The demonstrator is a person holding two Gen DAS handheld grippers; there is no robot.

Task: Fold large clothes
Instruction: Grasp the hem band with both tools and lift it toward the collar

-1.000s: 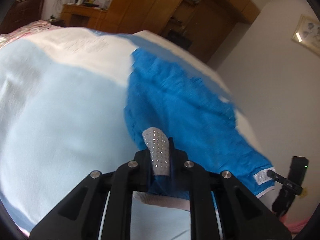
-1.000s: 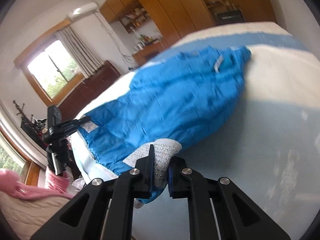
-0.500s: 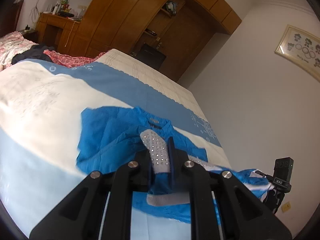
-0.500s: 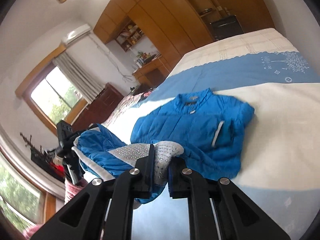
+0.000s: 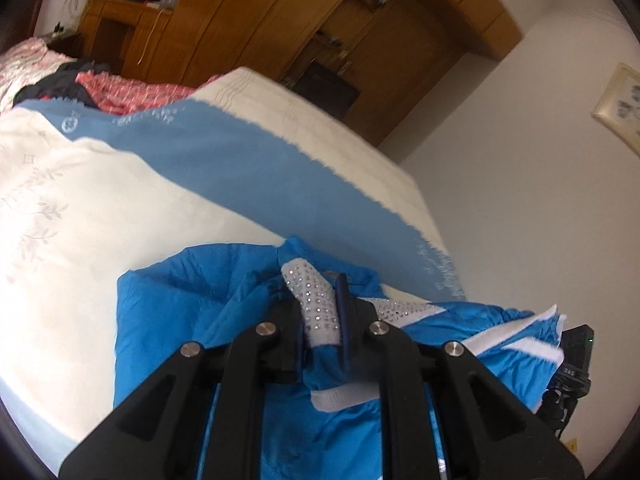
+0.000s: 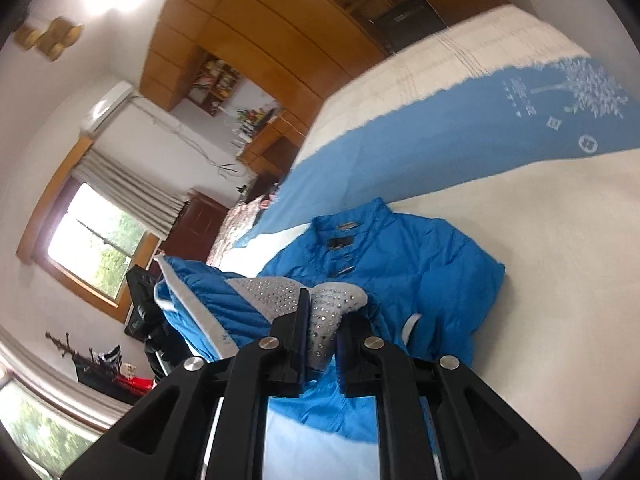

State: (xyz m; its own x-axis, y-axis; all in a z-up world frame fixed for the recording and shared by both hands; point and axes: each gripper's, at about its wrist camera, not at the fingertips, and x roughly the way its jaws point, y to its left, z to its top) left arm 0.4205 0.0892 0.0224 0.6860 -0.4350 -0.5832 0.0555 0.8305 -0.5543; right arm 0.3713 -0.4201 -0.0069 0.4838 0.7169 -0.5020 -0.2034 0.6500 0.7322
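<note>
A bright blue padded jacket (image 6: 404,264) lies on the bed, collar toward the far side. Its lower part, with grey studded trim and white edging, is lifted off the bed. My left gripper (image 5: 320,308) is shut on the studded trim of the jacket (image 5: 160,312). My right gripper (image 6: 320,320) is shut on the same studded hem. The raised hem stretches between both grippers; the other gripper shows as a black body at the edge of each view (image 5: 576,356), (image 6: 140,304).
The bed (image 5: 80,200) has a cream cover with a blue band (image 5: 248,160). Dark and red clothes (image 5: 80,80) lie at its far end. Wooden wardrobes (image 5: 280,20) line the wall, and a window (image 6: 96,244) is at the left of the right wrist view.
Both grippers have lifted the jacket's hem off the bed and carried it toward the collar. The views have swung up from the bedcover toward the wardrobes.
</note>
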